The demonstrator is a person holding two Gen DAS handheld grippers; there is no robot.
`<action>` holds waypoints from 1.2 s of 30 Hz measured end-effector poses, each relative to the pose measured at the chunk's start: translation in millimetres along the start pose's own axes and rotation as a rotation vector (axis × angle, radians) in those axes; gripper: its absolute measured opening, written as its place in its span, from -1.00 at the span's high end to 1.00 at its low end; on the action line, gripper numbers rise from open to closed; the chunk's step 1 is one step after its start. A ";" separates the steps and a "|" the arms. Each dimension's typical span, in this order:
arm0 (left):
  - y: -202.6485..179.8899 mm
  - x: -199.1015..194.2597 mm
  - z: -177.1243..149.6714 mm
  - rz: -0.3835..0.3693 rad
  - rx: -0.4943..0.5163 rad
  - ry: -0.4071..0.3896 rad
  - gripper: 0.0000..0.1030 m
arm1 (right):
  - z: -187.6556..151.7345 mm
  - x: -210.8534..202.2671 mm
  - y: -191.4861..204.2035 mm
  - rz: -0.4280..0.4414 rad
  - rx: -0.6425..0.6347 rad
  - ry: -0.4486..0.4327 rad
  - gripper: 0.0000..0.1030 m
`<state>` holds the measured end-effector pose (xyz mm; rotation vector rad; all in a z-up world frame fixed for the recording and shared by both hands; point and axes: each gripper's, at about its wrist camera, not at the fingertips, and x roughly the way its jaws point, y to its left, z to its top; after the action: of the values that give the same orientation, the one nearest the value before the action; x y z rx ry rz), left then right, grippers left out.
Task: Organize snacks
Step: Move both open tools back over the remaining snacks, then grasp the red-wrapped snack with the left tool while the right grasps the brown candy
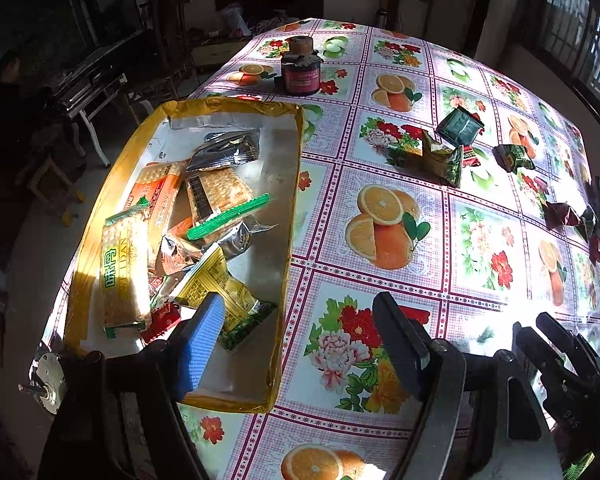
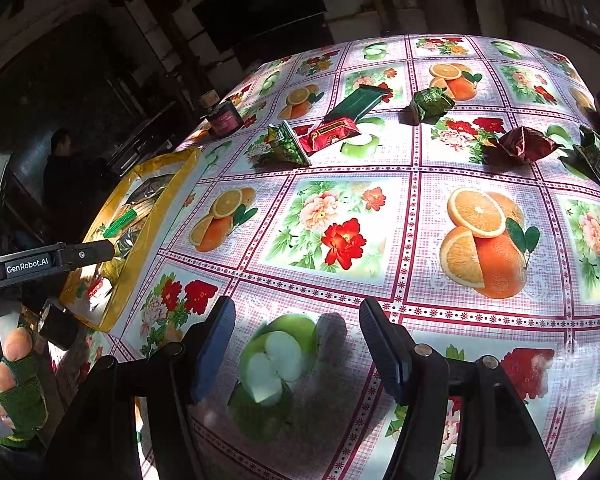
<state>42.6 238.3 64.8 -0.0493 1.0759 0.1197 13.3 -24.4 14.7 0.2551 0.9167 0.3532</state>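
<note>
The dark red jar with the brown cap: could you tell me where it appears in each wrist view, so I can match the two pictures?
Left wrist view: the dark red jar stands at top centre, on the tablecloth beyond the far end of the yellow box.
Right wrist view: the jar stands at upper left, near the table's far-left edge.
Shared landmark: the yellow box, on the left in both.

Black grippers (image 2: 296,344), blue pads (image 1: 202,340), seemingly green glove (image 2: 20,396).

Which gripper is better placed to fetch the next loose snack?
The right gripper, probably. It is open and empty over bare tablecloth, facing the red packet and the green packets beyond. The left gripper, also open, hangs by the box.
</note>
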 end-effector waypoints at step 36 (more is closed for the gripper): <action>-139.7 137.8 121.3 -0.103 0.068 0.034 -0.18 | 122.4 31.9 -158.1 -0.380 0.174 -0.086 -0.65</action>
<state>230.4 121.8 -1.4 -0.0449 1.1086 -0.0105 159.9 -163.9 5.9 0.2469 0.8904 -0.0883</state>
